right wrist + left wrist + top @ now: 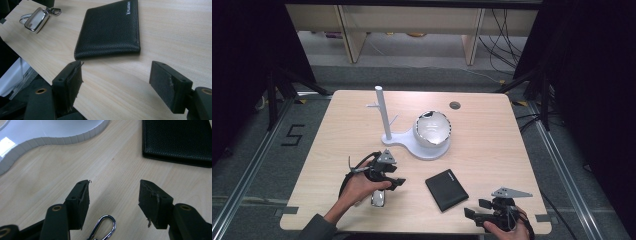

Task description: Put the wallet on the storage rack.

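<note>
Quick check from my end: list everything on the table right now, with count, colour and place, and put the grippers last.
table: one, light wood, under everything
stand: one, white, upright post on a flat base, table centre
ball: one, white with dark marks, on the stand's base
wallet: one, black, near edge, right of centre
key fob: one, silver, with a clip, under the left gripper
left gripper: one, black, jaws apart above the clip
right gripper: one, black, jaws apart, near the wallet

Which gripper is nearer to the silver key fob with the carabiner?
Left. The left gripper hangs right over the key fob, jaws open. The right gripper is far off, beyond the black wallet.
</note>
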